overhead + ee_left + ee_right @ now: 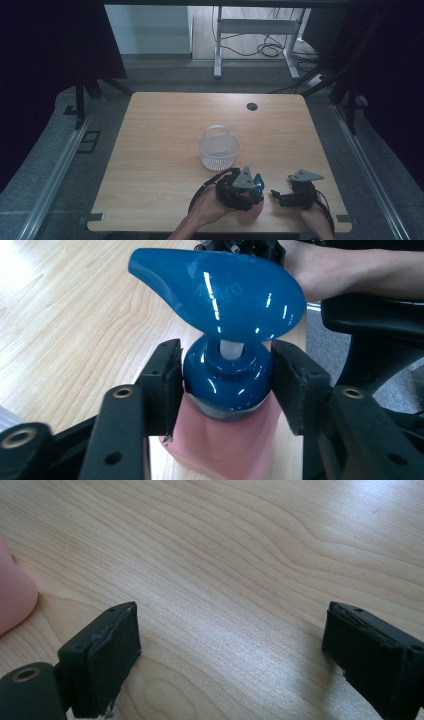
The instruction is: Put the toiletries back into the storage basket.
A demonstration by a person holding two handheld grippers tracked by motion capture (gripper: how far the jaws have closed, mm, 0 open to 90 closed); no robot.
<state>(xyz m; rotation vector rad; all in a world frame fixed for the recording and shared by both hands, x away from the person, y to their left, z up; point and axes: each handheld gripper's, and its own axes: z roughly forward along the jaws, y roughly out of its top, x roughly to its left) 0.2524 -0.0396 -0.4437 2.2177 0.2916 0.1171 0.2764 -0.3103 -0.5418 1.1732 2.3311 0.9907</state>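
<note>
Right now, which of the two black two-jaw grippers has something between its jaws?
The left gripper: its jaws flank the blue pump collar of a pink soap bottle. The right gripper stands open over bare wooden table.

White mesh basket with its handle raised stands upright on the wooden table, beyond the left gripper and apart from it. A dark round grommet sits in the table's far edge, well beyond both grippers. Floor cables and a white frame lie past the table.
</note>
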